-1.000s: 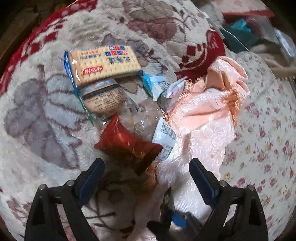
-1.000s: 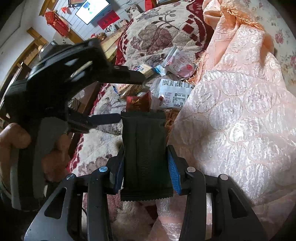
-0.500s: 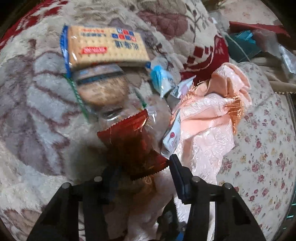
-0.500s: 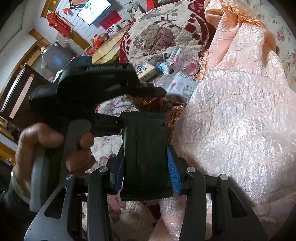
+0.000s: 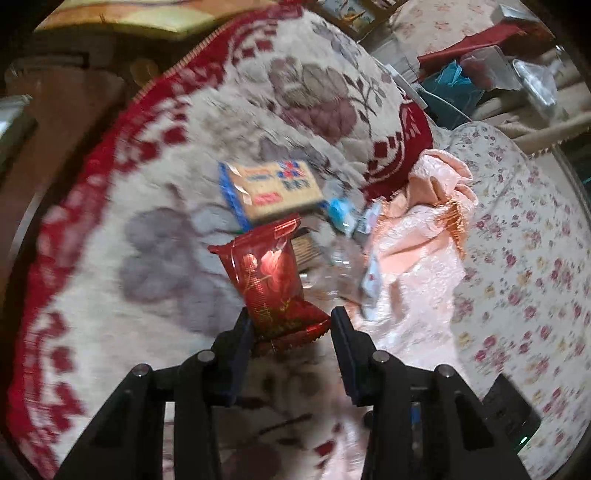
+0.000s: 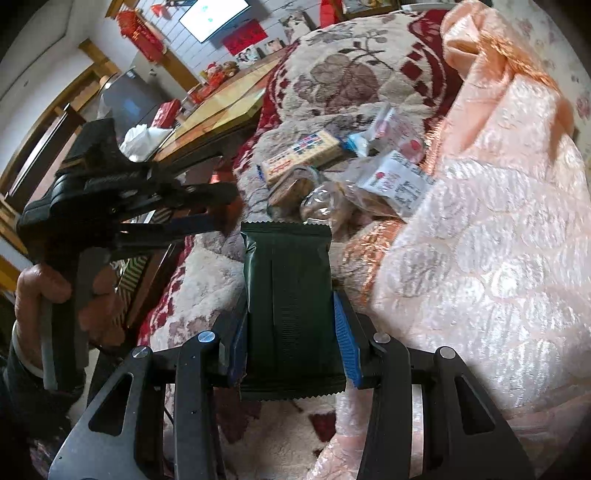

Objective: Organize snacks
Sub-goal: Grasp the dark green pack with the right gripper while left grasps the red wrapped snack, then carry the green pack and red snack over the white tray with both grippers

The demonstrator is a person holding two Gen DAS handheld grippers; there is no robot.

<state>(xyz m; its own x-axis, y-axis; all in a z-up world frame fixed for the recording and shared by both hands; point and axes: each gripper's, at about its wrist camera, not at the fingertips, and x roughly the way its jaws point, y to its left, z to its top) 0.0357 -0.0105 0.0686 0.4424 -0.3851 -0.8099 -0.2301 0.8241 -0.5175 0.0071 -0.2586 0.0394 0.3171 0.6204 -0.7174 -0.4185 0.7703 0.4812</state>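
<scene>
Left gripper (image 5: 291,332) has its fingers (image 5: 240,343) pinching the lower end of a red packet (image 5: 269,273); the packet stands up and away from the camera, tilted a little left, lifted clear of the blanket (image 5: 147,206) beneath. The near crimped edge of the packet sits between the two fingers; the left one presses its side, the right one looks close beside it, contact there not clear. Right gripper (image 6: 291,339) has its fingers (image 6: 345,350) clamped on both sides of a dark green packet (image 6: 288,295), held lengthwise, its far crimped edge pointing at the snack pile. Pile lies on the floral blanket, just beside a pink quilted cloth (image 6: 480,240): a cracker pack (image 5: 273,188) with blue ends and a red label farthest back; a small light-blue wrapper (image 5: 340,210) to its right; clear bags of brown biscuits (image 6: 314,199) nearer; a white printed packet (image 6: 399,181) against the cloth edge. In the left view the clear bags are blurred and partly hidden behind the red packet. In the right view the left gripper shows at the left, gripped by a hand (image 6: 40,288), its fingers reaching toward the pile; the red packet is not seen there. A wooden table (image 6: 221,107) stands behind the blanket, and a screen (image 6: 212,14) hangs on the far wall. A flowered sheet (image 5: 535,266) lies right of the pink cloth.
</scene>
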